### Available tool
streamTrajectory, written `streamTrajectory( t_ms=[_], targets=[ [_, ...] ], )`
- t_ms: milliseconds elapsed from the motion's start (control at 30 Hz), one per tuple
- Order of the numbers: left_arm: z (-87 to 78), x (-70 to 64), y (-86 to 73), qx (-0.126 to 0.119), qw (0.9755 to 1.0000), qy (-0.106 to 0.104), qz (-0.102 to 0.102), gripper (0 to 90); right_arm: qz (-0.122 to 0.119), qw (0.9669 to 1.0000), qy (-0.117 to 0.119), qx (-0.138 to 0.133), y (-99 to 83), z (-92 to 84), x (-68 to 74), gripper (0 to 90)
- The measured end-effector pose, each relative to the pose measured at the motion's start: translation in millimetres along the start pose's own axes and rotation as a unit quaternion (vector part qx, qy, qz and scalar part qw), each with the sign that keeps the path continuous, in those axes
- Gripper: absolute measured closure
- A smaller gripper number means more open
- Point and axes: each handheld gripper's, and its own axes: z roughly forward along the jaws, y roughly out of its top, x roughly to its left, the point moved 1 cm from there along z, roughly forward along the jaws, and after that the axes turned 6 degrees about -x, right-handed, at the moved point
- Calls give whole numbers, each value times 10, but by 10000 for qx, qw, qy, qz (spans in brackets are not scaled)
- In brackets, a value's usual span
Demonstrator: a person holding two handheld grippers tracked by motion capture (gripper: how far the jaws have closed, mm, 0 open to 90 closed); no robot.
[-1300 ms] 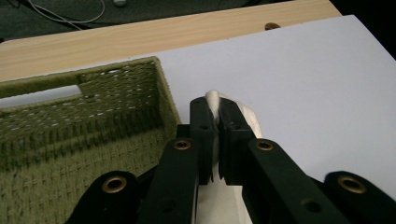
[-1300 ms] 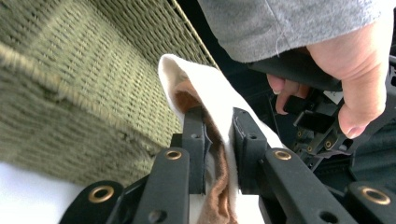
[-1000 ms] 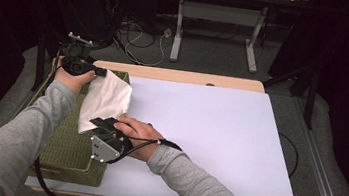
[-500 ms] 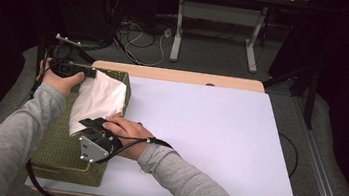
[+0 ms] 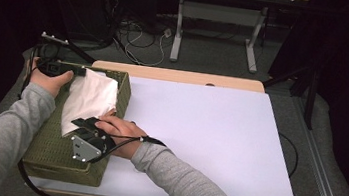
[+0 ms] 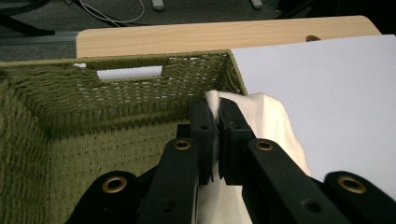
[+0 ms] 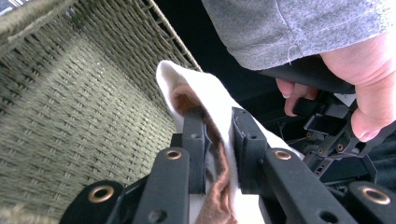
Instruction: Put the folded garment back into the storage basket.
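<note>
Holding the white cloth [image 5: 89,98] stretched over the green woven basket [image 5: 49,155], I had my left gripper [image 6: 211,122] and right gripper [image 7: 218,122] each clamped on an edge, seemingly so it would lower inside without bunching.

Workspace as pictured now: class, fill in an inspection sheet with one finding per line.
Surface: white table top, bare right of the basket.
Job's things: white cloth draped over the green woven basket.
Clutter: nothing seen.
Grippers: left gripper and right gripper both shut on the cloth.
Cables: one trails from the right gripper across the wrist; more lie on the floor.
Surroundings: dark room, desk legs behind.
</note>
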Motion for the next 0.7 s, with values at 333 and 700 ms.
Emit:
streamTrajectory(
  t_ms=[333, 700],
  targets=[
    [-15, 70, -40, -5, 10000, 64, -48, 862, 85, 9999, 72, 12, -2, 70, 14, 772],
    [126, 132, -144, 106, 9999, 91, -78, 862, 227, 9995, 197, 120, -112, 171, 105, 772]
  ],
)
